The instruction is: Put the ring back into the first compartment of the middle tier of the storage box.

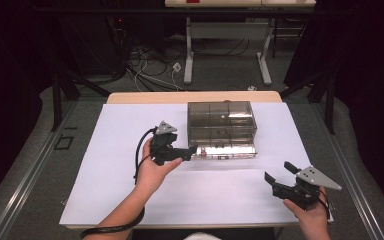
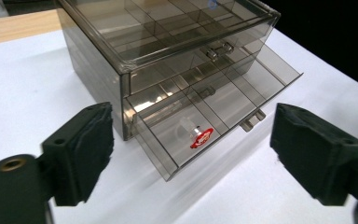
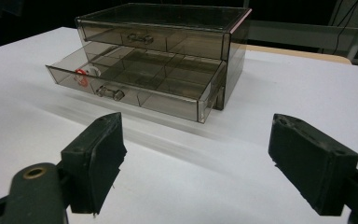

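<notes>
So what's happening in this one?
A person works at a table with a tool in each hand, around a smoky clear drawer box. Its lower drawer is pulled out, and a small clear item with a red label lies in one end compartment. The upper drawer is closed. The left tool sits open at the open drawer's left front corner, holding nothing. The right tool is open too, off toward the table's near right corner, apart from the box.
</notes>
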